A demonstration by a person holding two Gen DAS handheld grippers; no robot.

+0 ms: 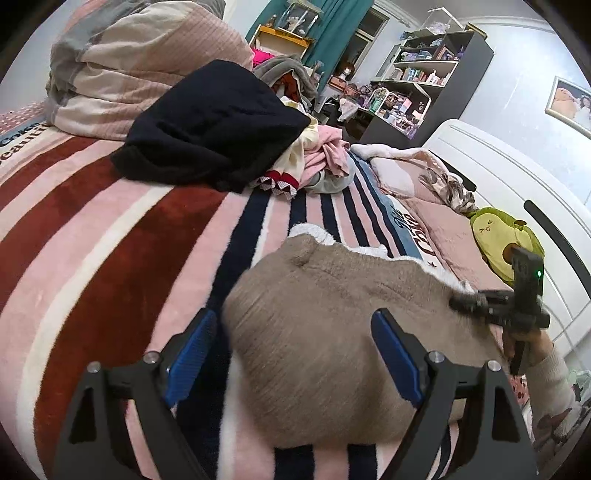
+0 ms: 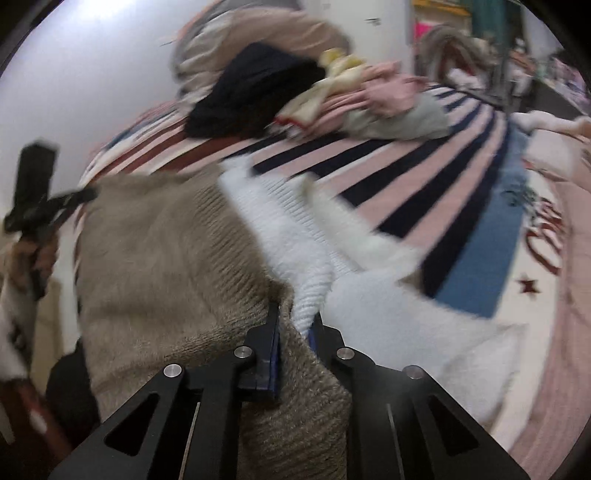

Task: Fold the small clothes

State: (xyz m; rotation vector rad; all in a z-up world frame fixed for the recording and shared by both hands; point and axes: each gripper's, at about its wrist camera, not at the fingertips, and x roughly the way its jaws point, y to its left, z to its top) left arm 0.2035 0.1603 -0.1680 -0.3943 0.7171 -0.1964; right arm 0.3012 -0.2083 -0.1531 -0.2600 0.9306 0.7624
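Right tongs (image 2: 295, 332): black frame, blue pads, clamped narrow on the seam where the taupe knit meets the white ribbed trim of the sweater (image 2: 166, 266). Fabric bunches up between the pads and drapes over the frame.

Left tongs (image 1: 295, 354): spread wide, blue ribbed pads either side of the sweater's (image 1: 332, 332) taupe body; whether the pads touch the fabric can't be judged from this angle. In the right wrist view the left tongs (image 2: 79, 195) sit at the sweater's far left edge, blurred, state unreadable there. In the left wrist view the right tongs (image 1: 465, 301) reach the garment's right edge, a hand gripping the handle behind.

Sweater: small, fuzzy taupe rib knit, white fluffy collar and trim, white section spreading to the right. Lifted and rumpled, not flat; lies on the near part of the bed, centre-right.

Bed cover (image 1: 110, 240): plush blanket, dark red, pink, cream stripes, then navy stripes, blue band with lettering.

Further back on the bed:
- heap of unfolded clothes (image 1: 317, 162), pink, cream, grey
- black garment (image 1: 214, 125) lumped on the heap's left
- folded quilt (image 1: 140, 62), pink/grey/cream, behind that

Right side: avocado plush toy (image 1: 498, 240) against the white headboard (image 1: 517, 184). Room: dark shelving unit (image 1: 436, 81) full of small items, teal curtain (image 1: 332, 29), framed picture (image 1: 569, 103) on the pale wall.
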